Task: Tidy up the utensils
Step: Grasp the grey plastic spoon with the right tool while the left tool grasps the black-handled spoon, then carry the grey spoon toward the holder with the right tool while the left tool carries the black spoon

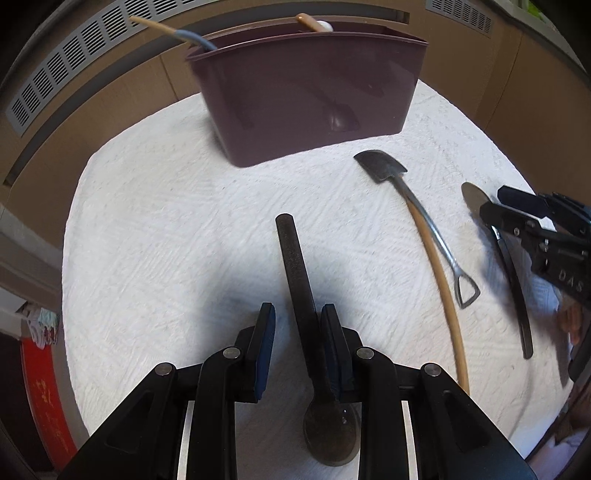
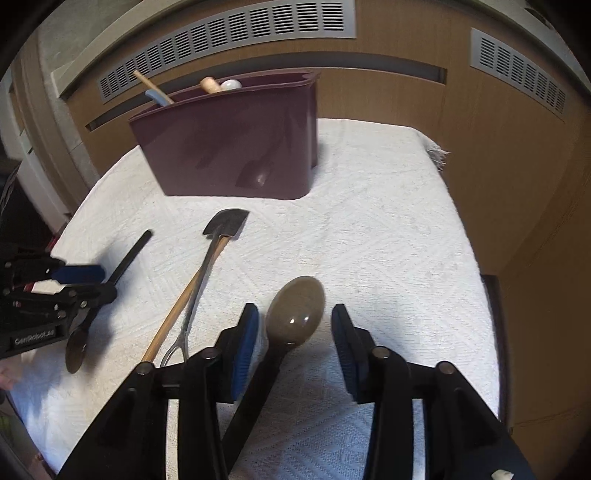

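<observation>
- Utensils lay on a white cloth (image 1: 177,229), with a maroon holder (image 1: 306,96) standing at its far side.
- 2 handles, 1 wooden with a blue part (image 1: 173,31) and 1 tan (image 1: 310,22), stuck out above the holder's rim.
- The left gripper (image 1: 298,332) was narrow, its jaws astride the handle of a dark spoon (image 1: 295,266). The handle sat against the right pad with a gap at the left pad, so it was not clamped.
- That spoon's bowl lay near the camera and its handle pointed toward the holder.
- The right gripper (image 2: 293,343) stood wider. A brown spoon (image 2: 295,314) lay on the cloth between its jaws, clear of the right pad.
- Between the 2 spoons lay a small metal shovel-shaped spoon (image 1: 384,166) and a wooden stick (image 1: 443,288), side by side.
</observation>
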Action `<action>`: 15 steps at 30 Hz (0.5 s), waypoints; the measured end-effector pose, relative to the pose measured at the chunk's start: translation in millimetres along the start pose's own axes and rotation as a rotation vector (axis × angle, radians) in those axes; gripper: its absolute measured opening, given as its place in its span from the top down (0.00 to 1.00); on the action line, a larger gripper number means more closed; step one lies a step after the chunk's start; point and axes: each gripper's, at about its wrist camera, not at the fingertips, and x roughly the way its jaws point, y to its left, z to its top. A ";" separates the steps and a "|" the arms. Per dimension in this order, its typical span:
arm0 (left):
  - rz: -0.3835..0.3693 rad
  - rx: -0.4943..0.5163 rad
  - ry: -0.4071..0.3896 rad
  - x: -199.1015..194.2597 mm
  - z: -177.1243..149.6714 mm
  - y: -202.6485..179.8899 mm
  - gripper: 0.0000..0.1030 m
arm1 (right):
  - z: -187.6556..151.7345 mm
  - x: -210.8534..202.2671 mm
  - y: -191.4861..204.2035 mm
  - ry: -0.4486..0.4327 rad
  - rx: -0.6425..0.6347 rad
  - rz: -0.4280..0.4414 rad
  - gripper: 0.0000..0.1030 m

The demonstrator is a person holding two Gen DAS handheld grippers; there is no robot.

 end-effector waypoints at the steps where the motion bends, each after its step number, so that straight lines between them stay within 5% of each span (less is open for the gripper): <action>1: -0.003 -0.002 -0.001 -2.2 -3.3 2.2 0.74 | 1.2 0.1 0.1 0.003 0.004 -0.011 0.60; 8: -0.054 -0.046 0.003 -2.8 -9.6 10.0 0.74 | 11.3 14.2 15.0 0.089 0.024 -0.038 0.60; 11: -0.077 -0.073 0.018 -2.3 -7.0 14.5 0.74 | 9.8 15.6 25.0 0.082 -0.019 -0.082 0.70; 15: -0.097 -0.091 0.050 1.4 2.8 19.7 0.74 | 7.3 10.9 32.7 0.068 -0.063 -0.068 0.70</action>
